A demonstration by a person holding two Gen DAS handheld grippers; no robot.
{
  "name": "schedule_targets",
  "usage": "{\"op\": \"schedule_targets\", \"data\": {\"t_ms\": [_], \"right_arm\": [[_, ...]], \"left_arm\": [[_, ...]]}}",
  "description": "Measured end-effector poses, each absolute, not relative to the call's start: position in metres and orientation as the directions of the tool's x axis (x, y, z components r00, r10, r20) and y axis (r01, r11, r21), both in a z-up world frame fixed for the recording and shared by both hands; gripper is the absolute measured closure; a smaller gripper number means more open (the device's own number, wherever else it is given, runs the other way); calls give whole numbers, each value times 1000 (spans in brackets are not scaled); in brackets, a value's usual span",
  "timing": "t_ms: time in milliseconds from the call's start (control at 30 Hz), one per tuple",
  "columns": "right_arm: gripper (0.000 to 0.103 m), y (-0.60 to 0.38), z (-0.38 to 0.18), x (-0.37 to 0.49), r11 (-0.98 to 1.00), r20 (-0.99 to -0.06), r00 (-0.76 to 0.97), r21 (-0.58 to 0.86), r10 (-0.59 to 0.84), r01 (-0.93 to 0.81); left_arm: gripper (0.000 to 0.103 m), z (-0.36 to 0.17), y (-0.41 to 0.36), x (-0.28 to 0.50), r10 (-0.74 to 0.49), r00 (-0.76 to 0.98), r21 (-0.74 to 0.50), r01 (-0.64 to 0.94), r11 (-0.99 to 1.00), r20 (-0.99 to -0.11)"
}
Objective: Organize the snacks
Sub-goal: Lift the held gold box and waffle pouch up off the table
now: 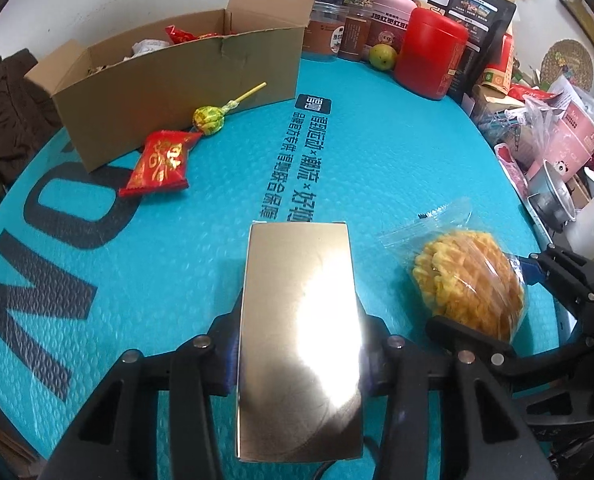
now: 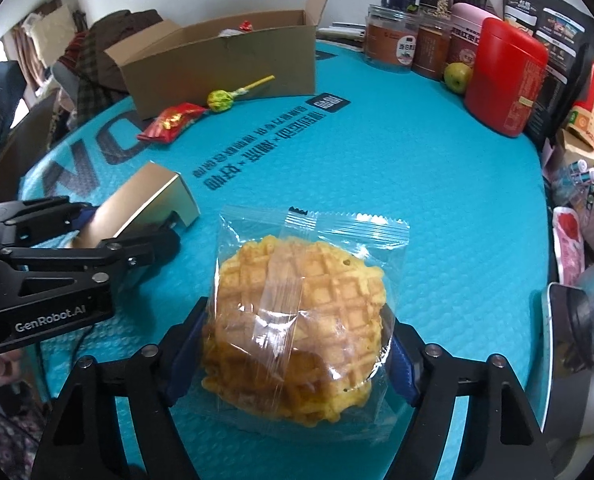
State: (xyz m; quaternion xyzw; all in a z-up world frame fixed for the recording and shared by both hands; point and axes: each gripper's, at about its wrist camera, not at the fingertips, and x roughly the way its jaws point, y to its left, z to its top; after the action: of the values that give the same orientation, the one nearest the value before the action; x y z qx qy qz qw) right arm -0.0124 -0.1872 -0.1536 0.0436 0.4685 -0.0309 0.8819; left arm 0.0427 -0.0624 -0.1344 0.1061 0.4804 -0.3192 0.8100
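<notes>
Left wrist view: the left gripper [image 1: 301,344] is closed on a shiny gold box [image 1: 299,320], its pads pressing both long sides near the box's middle.
Right wrist view: the right gripper [image 2: 293,344] straddles a waffle in a clear wrapper [image 2: 297,312]; blue pads [image 2: 403,364] sit against the crinkled film, though whether they squeeze the waffle itself is hard to tell.
Surface: both snacks lie near the cameras on a teal mat [image 2: 417,168].
Destination, judged: an open cardboard box [image 1: 177,80] at the far left, already holding wrappers.
Still loose: a red candy packet [image 1: 161,164] and a green lollipop [image 1: 209,120] just in front of that box.
Doing it well: firm up the waffle grip gently so it does not crumble, lift both straight up, clear the box's near wall before releasing.
Risk: the glossy gold box may slip.
</notes>
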Motion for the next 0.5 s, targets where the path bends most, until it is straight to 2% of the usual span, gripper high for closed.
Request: {"op": "schedule_targets", "data": {"t_ms": [500], "right_arm": [[26, -167, -133, -45, 988, -771, 631, 145, 84, 46]], "left_arm": [[59, -105, -25, 16, -462, 382, -174, 590, 789, -800]]}}
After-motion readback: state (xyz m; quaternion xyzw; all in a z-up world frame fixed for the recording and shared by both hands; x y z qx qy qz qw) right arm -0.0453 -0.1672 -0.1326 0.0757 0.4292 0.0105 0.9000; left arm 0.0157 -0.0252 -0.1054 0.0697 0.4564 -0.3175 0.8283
